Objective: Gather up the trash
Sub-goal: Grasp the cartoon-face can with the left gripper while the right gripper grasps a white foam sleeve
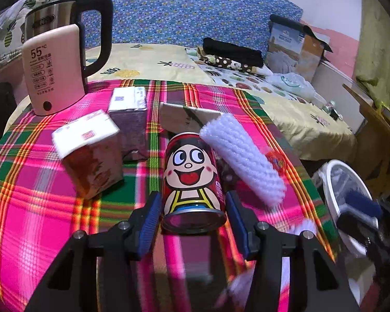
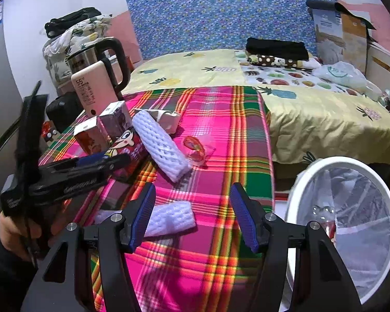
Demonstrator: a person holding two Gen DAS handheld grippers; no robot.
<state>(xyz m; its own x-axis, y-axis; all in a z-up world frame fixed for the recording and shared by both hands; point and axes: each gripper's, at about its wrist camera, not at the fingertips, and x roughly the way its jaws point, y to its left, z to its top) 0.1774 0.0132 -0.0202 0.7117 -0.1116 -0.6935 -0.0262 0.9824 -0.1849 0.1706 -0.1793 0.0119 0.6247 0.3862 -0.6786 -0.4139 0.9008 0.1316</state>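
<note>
The red cartoon can [image 1: 193,182] lies on the plaid tablecloth [image 1: 39,182] with its base rim toward the left wrist camera, set between the blue pads of the left gripper [image 1: 193,221]. Narrow gaps show between the pads and the can's sides, so the jaws bracket it and are not pressing on it. A long white foam net sleeve [image 1: 243,156] leans against the can's right side, with a small red-and-clear wrapper [image 2: 195,148] just past it. Left of the can stand two small drink cartons, an orange carton [image 1: 91,156] and a purple carton [image 1: 128,119], and a flattened white box [image 1: 184,117] lies behind. A pink electric kettle [image 1: 57,70] stands at the cloth's far left corner.

The right gripper [image 2: 192,218] hangs over the near cloth with its jaws spread wide and nothing between them; a short white foam piece [image 2: 171,218] lies just beside its left pad. The person's hand [image 2: 10,231] grips the left tool's handle at the left edge of the right wrist view.

Off the table's right edge stands a white-rimmed trash bin [image 2: 299,182] lined with a clear bag, with something red and clear inside that is too small to tell. The cloth between the foam piece and the table's right edge is open. A yellow pineapple-print bed [image 2: 325,119] abuts the far side.
</note>
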